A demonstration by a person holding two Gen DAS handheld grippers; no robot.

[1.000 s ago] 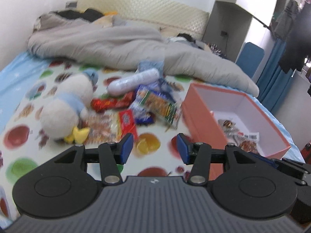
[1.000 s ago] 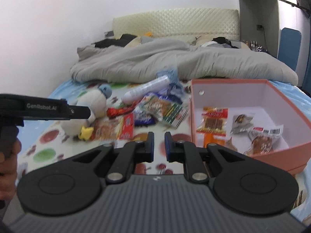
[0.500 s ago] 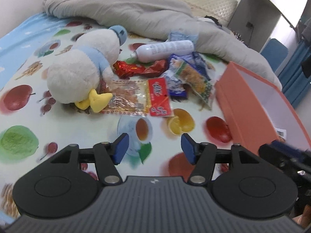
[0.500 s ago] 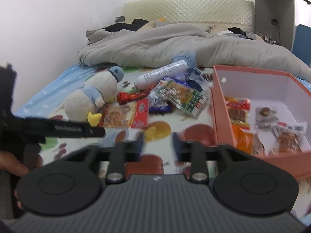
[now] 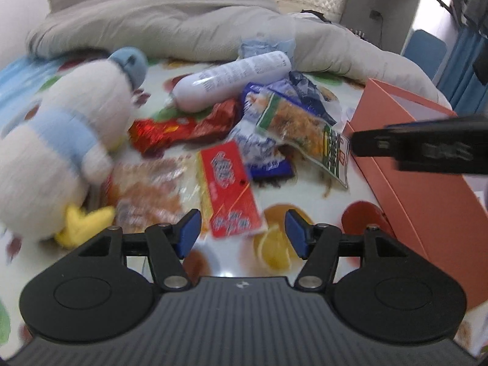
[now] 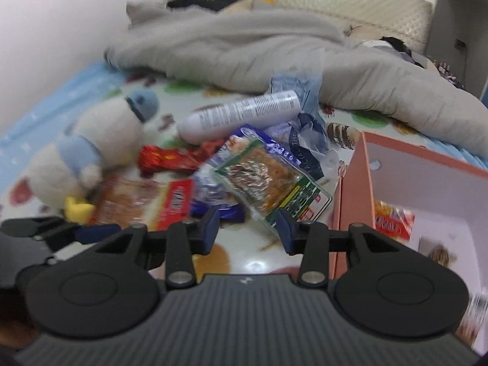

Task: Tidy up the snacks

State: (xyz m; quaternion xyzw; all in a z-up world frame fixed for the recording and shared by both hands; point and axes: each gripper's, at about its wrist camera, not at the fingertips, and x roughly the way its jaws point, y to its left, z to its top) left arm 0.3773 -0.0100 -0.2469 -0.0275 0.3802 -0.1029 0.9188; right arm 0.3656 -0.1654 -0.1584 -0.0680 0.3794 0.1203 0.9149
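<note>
Red foil and crinkly plastic everywhere: the snack pile sits on the fruit-print sheet [image 5: 308,189], just left of the orange box [image 5: 405,170]. My left gripper [image 5: 241,235] has its blue pads spread wide apart, nothing between them, hanging just above the near end of the red packet [image 5: 228,189]. That packet lies flat, with a clear bag of brownish snacks [image 5: 149,189] touching its left edge. The bag runs up against the yellow feet of the stuffed duck [image 5: 58,140].

My right gripper [image 6: 247,231] is open too, empty, with the green-edged packet [image 6: 271,180] right ahead of the tips; its near corner is just beside the right pad. Under and behind it are blue wrappers [image 6: 213,201]. A shiny red wrapper [image 6: 170,158] lies behind them, toward the duck. The white bottle [image 6: 241,116] lies on its side at the back of the pile, near the grey blanket [image 6: 244,48].

The orange box stands open to my right in the right-hand view, with a red-and-yellow packet [image 6: 393,219] inside against its left wall and a small brownish pack [image 6: 439,253] further in. Both views are blurred, so I can't read any labels.
</note>
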